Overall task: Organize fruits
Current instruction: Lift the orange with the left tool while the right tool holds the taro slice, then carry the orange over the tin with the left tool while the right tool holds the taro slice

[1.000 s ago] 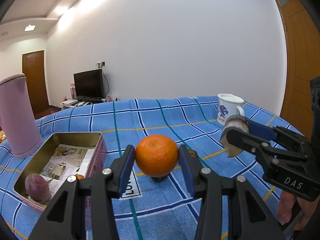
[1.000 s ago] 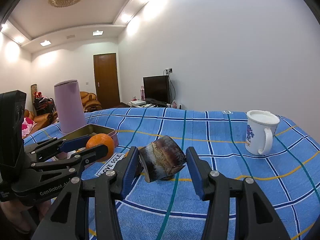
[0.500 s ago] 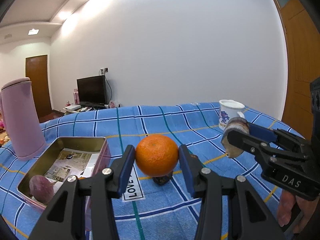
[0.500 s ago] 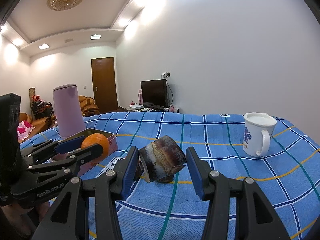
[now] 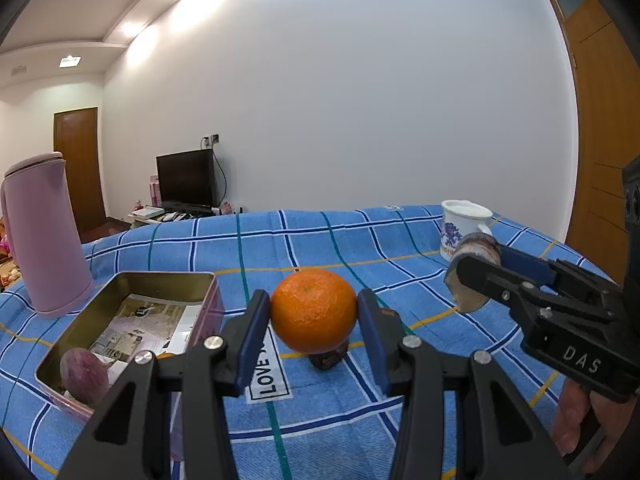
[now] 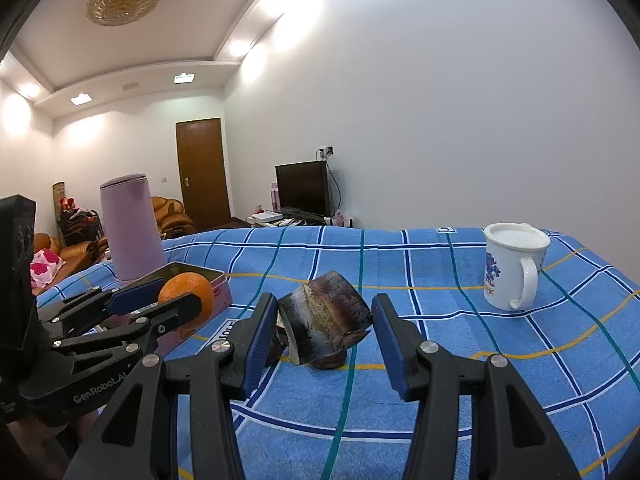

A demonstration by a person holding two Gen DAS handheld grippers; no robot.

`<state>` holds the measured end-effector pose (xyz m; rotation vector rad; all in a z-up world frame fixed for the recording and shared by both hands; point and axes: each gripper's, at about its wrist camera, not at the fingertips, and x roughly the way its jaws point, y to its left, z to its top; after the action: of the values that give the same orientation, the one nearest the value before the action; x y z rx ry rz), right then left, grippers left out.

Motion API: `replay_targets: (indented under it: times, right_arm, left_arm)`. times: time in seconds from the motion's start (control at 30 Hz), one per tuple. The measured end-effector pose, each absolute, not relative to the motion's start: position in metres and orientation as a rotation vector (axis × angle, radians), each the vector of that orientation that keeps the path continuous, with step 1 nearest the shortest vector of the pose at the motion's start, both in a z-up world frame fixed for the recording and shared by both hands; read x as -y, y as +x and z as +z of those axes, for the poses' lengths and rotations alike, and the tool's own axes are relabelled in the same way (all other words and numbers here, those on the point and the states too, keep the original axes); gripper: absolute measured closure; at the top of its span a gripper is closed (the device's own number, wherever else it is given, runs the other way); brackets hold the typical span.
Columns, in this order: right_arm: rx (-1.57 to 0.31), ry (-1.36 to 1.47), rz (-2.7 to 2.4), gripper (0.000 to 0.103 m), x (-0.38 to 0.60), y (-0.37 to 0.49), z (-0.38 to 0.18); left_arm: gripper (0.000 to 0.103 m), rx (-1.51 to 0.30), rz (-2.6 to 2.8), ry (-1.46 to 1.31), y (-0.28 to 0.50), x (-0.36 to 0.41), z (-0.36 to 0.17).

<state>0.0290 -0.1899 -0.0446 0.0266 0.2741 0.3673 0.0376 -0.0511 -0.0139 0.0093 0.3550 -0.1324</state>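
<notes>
My left gripper (image 5: 314, 316) is shut on an orange (image 5: 314, 311) and holds it above the blue checked cloth, right of an open metal tin (image 5: 120, 320). A purple fruit (image 5: 84, 376) lies in the tin's near corner. My right gripper (image 6: 325, 326) is shut on a dark brown sugarcane piece (image 6: 325, 322), held above the cloth. It also shows in the left wrist view (image 5: 474, 276) at the right. A small dark fruit (image 5: 328, 358) lies on the cloth below the orange.
A tall pink jug (image 5: 42, 236) stands left behind the tin. A white mug (image 6: 512, 266) stands at the far right of the table. The table's far edge (image 5: 320, 214) runs behind; a TV and door lie beyond.
Both grippers have risen a little with their fruits; the table sits lower in both views. The holds are unchanged.
</notes>
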Motion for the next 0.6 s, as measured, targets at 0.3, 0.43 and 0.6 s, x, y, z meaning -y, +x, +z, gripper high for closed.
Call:
replay_targets:
  times: [0.3, 0.43, 0.6]
  right_arm:
    - [-0.334, 0.057, 0.376, 0.052, 0.186, 0.046, -0.046]
    - [-0.351, 0.065, 0.391, 0.052, 0.182, 0.052, -0.047]
    - [-0.38, 0.078, 0.406, 0.052, 0.181, 0.062, -0.048]
  left_arm:
    - [0.056, -0.368, -0.123, 0.004, 0.043, 0.05, -0.015]
    - [0.056, -0.372, -0.121, 0.006, 0.044, 0.049, -0.015]
    - [0.056, -0.385, -0.121, 0.014, 0.048, 0.05, -0.016]
